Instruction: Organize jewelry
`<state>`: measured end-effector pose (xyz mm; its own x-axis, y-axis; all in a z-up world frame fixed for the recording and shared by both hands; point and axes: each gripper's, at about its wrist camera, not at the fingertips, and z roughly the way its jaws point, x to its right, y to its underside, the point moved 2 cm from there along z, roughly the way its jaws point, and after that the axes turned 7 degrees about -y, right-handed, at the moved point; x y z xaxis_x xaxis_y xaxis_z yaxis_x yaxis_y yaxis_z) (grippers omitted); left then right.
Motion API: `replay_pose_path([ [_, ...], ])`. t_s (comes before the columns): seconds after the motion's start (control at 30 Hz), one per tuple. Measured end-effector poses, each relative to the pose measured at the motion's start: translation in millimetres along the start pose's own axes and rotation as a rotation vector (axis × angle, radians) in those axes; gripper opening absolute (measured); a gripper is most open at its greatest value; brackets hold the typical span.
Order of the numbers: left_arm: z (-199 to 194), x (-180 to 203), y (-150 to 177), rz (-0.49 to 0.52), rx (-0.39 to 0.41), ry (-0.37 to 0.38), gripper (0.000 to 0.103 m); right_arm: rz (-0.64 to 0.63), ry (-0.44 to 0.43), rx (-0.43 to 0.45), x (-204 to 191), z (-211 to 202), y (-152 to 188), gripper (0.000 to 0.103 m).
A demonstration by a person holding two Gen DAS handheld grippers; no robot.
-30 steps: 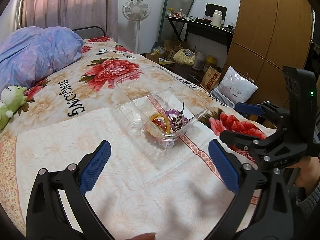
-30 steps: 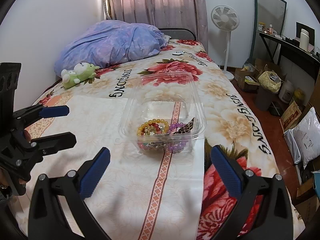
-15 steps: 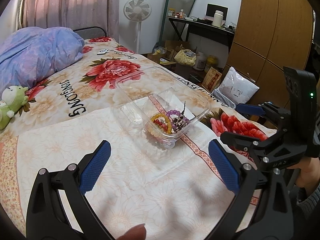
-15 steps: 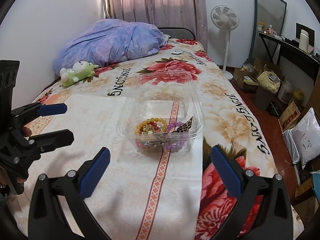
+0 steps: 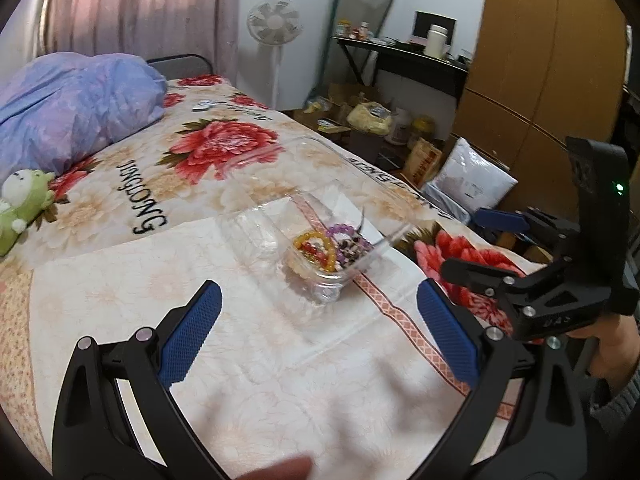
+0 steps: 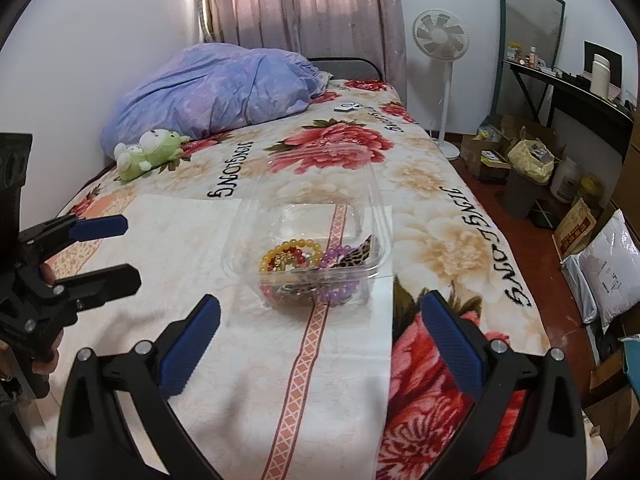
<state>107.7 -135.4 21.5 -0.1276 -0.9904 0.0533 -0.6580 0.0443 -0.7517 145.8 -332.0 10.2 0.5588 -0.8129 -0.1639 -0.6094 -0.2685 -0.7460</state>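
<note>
A: Where's the jewelry (image 6: 308, 258) sitting?

B: It's lying tangled in the clear box (image 6: 372, 240), lid standing open, on the pale cloth (image 6: 256, 360) covering the bed (image 6: 448, 216).

A: And the tools?

B: The left tool (image 5: 318, 328) and the right tool (image 6: 320, 338) are both gaping wide, holding nothing, hovering short of the box.

A: Best approach?

B: I'd be steadying the box with one, then pinching a single bracelet from above.

"JINGLONG" in black letters on the floral bedspread (image 6: 436, 184), repeated in several places across it.

Bracelets (image 6: 296, 258) in container (image 6: 244, 248) on bed (image 6: 440, 216)
</note>
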Motion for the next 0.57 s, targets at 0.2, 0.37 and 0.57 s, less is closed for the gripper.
replay_pose_path([
  [0.2, 5.9, 0.0, 3.5, -0.011, -0.019, 0.062, 0.096, 0.013, 0.020, 0.003, 7.3, -1.0, -0.1, 0.098],
  [0.37, 10.3, 1.9, 3.7, 0.006, -0.023, 0.039, 0.096, 0.032, 0.037, 0.008, 11.1, -1.8, -1.8, 0.098],
  [0.57, -5.5, -28.8, 2.4, -0.081, -0.004, -0.034, 0.096, 0.083, 0.031, 0.065, -3.4, -5.6, -14.9, 0.098],
])
